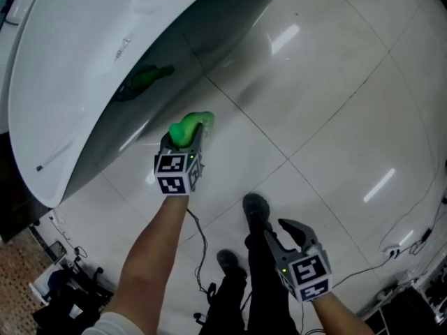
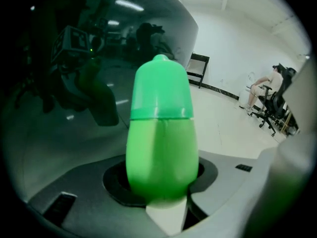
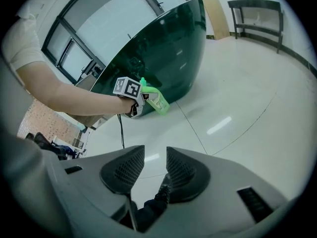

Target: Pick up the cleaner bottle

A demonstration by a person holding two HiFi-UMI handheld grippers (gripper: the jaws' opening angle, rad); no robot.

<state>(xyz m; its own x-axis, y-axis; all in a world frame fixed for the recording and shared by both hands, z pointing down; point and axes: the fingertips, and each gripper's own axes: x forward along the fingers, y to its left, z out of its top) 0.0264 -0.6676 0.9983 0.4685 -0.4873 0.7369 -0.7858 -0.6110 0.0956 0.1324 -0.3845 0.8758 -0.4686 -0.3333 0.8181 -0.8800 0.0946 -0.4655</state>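
Closest to the head camera, at 5 o'clock in its view, is the right gripper [image 1: 281, 233]. Its jaws stand a little apart with nothing between them; its own view shows only the floor [image 1: 335, 103] and a dark shoe [image 1: 255, 208] through the gap. It plays no part in the hold.

From that gripper, the cleaner bottle [image 1: 190, 128] lies well away at about 11 o'clock. It is clamped in the left gripper [image 1: 186, 142], whose jaws are closed on the lower body of the green bottle. In the left gripper view the bottle fills the middle, with its rounded cap at 12 o'clock and its base seated deep between the pads. Its long axis therefore runs along the jaws and away from the hand. In the head view that axis points toward 1 o'clock, and the cap end sticks out free past the fingertips.

The bottle appears to hang clear of the floor, just beside the glossy dark side of a big curved shell [image 1: 105, 40]. A green reflection shows in that side at 11 o'clock from the bottle.

I judge the pick-up to be in hand. The left hand alone carries the bottle, and any further lift depends on keeping its free cap end off the shell.
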